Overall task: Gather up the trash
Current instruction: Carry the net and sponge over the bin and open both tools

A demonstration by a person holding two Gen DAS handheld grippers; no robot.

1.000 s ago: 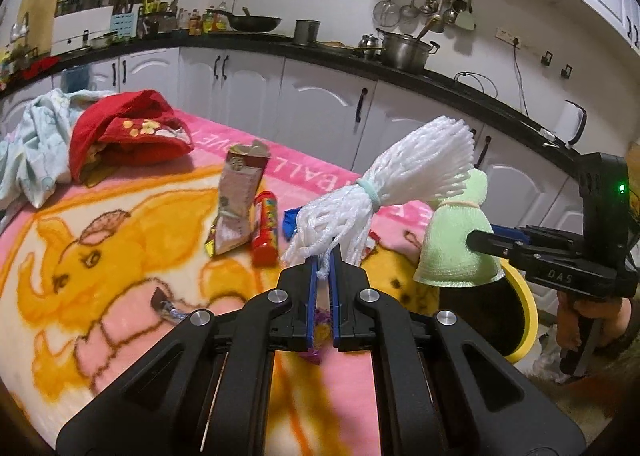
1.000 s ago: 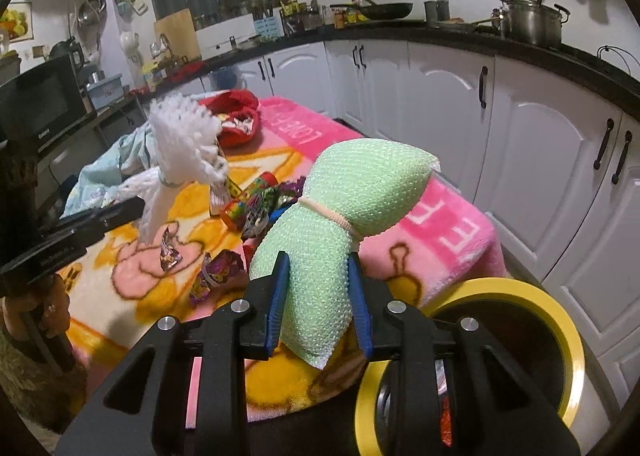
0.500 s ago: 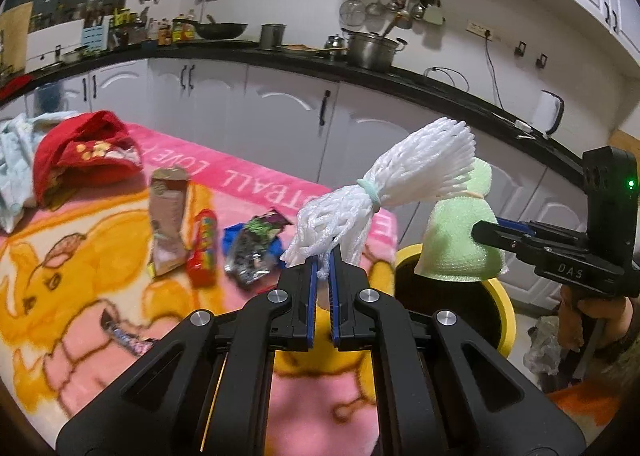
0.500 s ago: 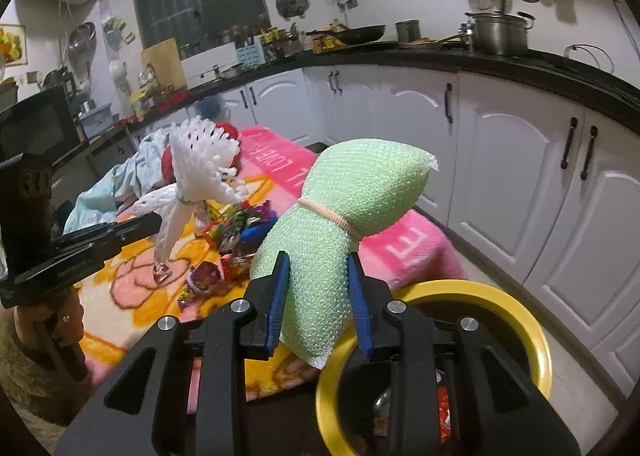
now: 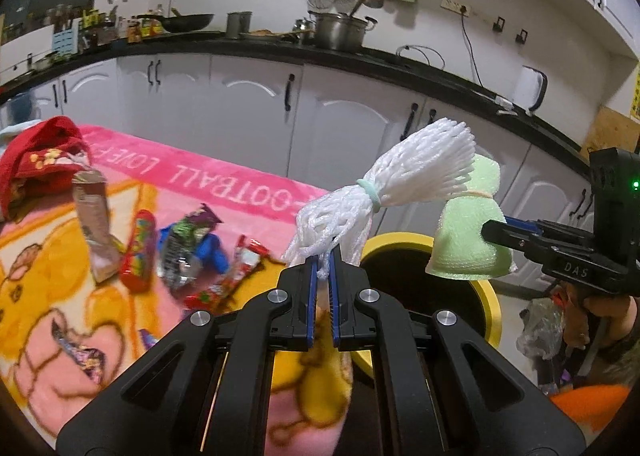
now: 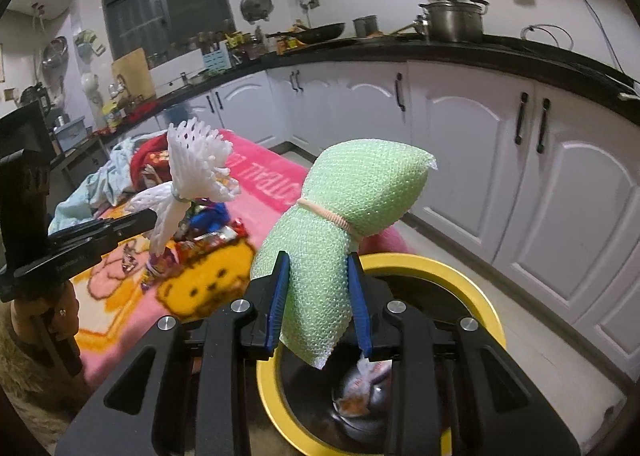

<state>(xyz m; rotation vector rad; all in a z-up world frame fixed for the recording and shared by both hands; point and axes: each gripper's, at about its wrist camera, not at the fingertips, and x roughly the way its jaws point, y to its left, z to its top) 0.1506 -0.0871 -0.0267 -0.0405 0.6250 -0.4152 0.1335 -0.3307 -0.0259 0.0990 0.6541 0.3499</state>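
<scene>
White foam net [image 5: 404,187] clamped in left hand-held gripper [image 5: 325,268]. Green foam wrap [image 6: 344,232] pinched in right hand-held gripper [image 6: 318,308], above yellow-rimmed bin [image 6: 460,288].

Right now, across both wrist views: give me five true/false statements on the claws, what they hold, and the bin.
1. The left claw is shut on the white foam net. True.
2. The right claw is empty. False: it grips the green foam bundle between its pads.
3. The yellow-rimmed bin is empty. False: some trash already lies at its bottom.
4. Snack wrappers lie on the pink blanket. True.
5. The green foam bundle is tied with a blue band. False: its band is tan; the pale green band is on the white foam net.
</scene>
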